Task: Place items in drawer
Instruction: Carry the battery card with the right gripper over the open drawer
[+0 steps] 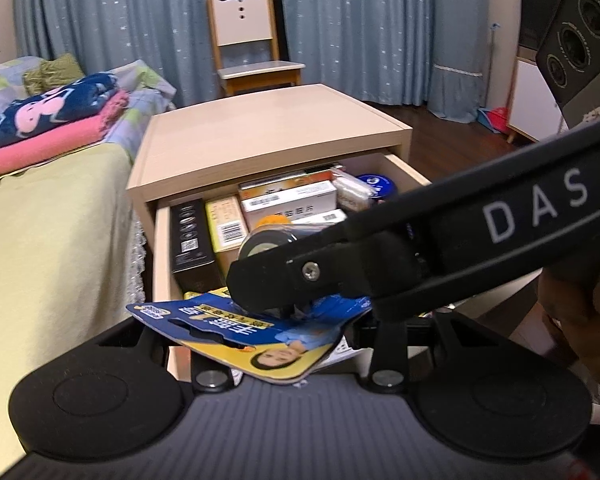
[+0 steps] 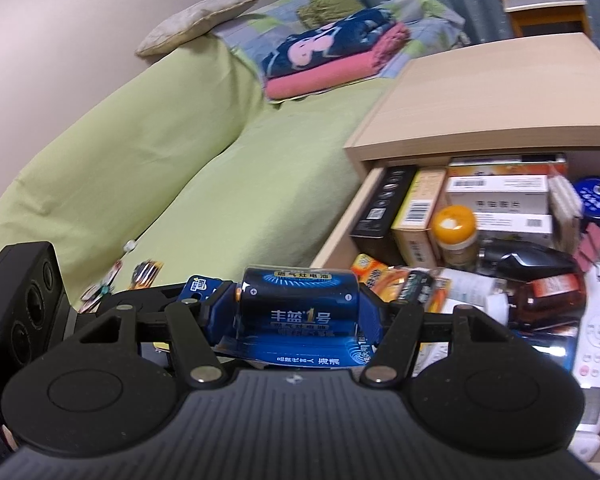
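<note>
Battery pack (image 2: 300,300), a large blue cell on a blue and yellow card, sat clamped between the fingers of the right gripper (image 2: 300,308) at the centre of the right wrist frame, held over the near left corner of the open drawer (image 2: 332,248). In the left wrist frame the same card (image 1: 260,332) showed low at the centre, with the right gripper (image 1: 276,292) reaching in from the right edge and pinching it. The left gripper's fingers hardly showed behind that card, so I cannot tell how wide its jaws stood. The drawer, pulled out of a pale wooden nightstand (image 1: 260,120), was crowded: a black box (image 2: 384,208) and a yellow box (image 2: 416,216) stood along its left side, white cartons (image 2: 500,200) lay toward the back, an orange-capped bottle (image 2: 454,232) stood near the middle, and a blue round tin (image 2: 598,196) sat at the right edge of the frame. A white remote control (image 2: 596,348) lay at the lower right. A green-covered bed (image 2: 140,160) filled the left of the frame, with folded blankets (image 2: 332,56) stacked near the top centre.
</note>
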The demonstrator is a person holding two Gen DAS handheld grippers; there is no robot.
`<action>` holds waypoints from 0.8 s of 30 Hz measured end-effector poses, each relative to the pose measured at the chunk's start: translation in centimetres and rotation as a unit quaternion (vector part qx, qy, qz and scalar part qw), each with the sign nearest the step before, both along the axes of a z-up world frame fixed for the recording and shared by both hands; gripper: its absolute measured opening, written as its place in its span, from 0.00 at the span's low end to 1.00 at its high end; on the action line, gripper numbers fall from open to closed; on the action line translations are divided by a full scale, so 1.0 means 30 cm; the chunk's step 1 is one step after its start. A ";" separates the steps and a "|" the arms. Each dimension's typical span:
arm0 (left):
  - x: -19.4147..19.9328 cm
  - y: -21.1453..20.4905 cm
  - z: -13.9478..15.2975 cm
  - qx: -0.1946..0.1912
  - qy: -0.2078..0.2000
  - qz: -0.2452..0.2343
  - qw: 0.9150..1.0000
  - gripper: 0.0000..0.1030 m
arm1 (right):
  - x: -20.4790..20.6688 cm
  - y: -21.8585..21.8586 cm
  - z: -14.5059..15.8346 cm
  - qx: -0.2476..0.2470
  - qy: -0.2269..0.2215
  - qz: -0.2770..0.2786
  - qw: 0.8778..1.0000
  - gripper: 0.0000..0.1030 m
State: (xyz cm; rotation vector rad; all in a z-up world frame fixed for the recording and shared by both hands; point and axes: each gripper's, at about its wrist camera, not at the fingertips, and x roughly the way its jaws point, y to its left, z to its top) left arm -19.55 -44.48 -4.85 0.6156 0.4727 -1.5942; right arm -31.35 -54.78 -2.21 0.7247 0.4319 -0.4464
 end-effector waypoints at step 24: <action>-0.038 -0.056 -0.049 0.023 0.008 -0.026 0.999 0.45 | -0.022 -0.046 -0.053 0.020 0.020 -0.037 0.999 0.58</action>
